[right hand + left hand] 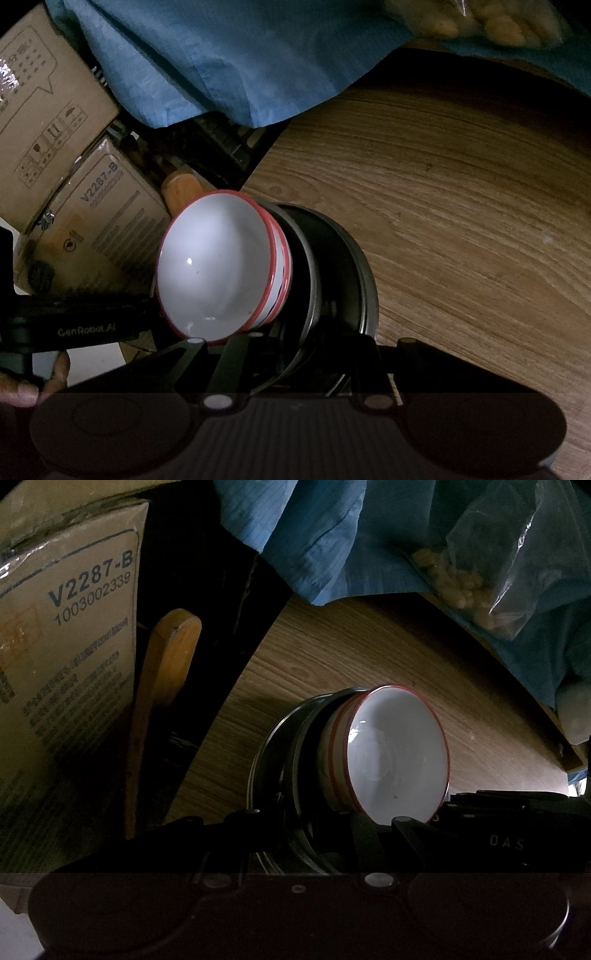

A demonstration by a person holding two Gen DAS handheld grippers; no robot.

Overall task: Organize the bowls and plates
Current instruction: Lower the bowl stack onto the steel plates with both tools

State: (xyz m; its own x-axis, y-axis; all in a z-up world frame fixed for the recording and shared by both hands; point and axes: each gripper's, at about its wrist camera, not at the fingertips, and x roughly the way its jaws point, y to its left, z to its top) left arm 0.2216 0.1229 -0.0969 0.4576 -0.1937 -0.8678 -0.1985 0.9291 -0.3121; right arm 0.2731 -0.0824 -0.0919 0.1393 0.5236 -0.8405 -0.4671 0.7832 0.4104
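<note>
A stack of white bowls with red rims (391,753) (221,262) sits nested on a stack of dark plates (284,775) (340,269). The whole stack appears held between both grippers over the wooden table (332,653) (461,206). My left gripper (314,834) has its fingers around the plates' near edge. My right gripper (291,354) grips the plates' edge from the other side. The fingertips are dark and partly hidden by the plates.
Cardboard boxes (66,638) (48,110) stand left of the table. An orange wooden piece (166,686) leans by them. Blue cloth (332,535) (221,55) and a clear bag of pale pieces (472,579) lie at the table's far side.
</note>
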